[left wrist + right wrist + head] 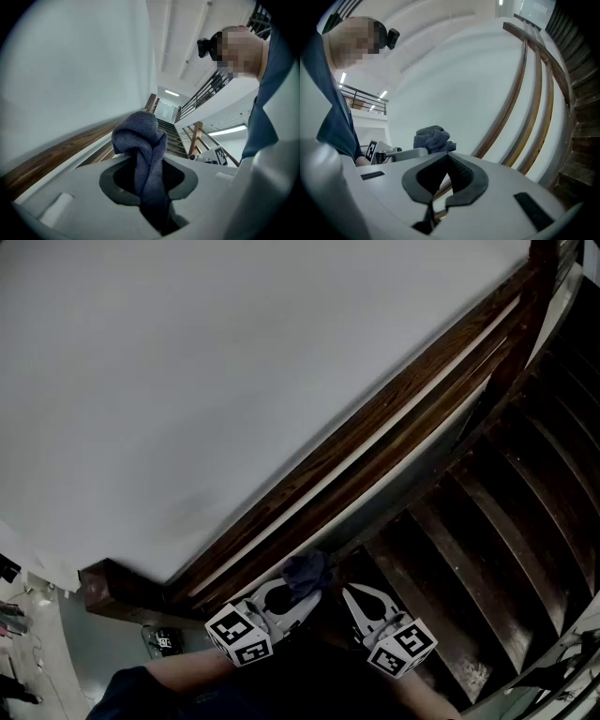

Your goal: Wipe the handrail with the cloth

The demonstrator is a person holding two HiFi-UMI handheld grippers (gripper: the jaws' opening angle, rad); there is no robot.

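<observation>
A: Where's the cloth [305, 570] sitting?
B: 6 o'clock. Left gripper [300, 594] is pinching it tight, bunch poking fwd, prob. for reaching the handrail [375, 432] first.
A: Right gripper [354, 598]?
B: Jaws closed w/ nothing between, idling at 5 o'clock.

I see a plain white wall [234, 381] filling most of the head view, smooth and bare. Beside it on the right runs a staircase of dark wooden steps [506, 521]. At the lower left a patch of grey floor [103, 643] shows. In the left gripper view I make out a white ceiling [159, 37] with a lit strip light [172, 93], and an upper landing edged by a dark barred railing [201, 93]. A second strip light [229, 130] glows beneath that landing.
</observation>
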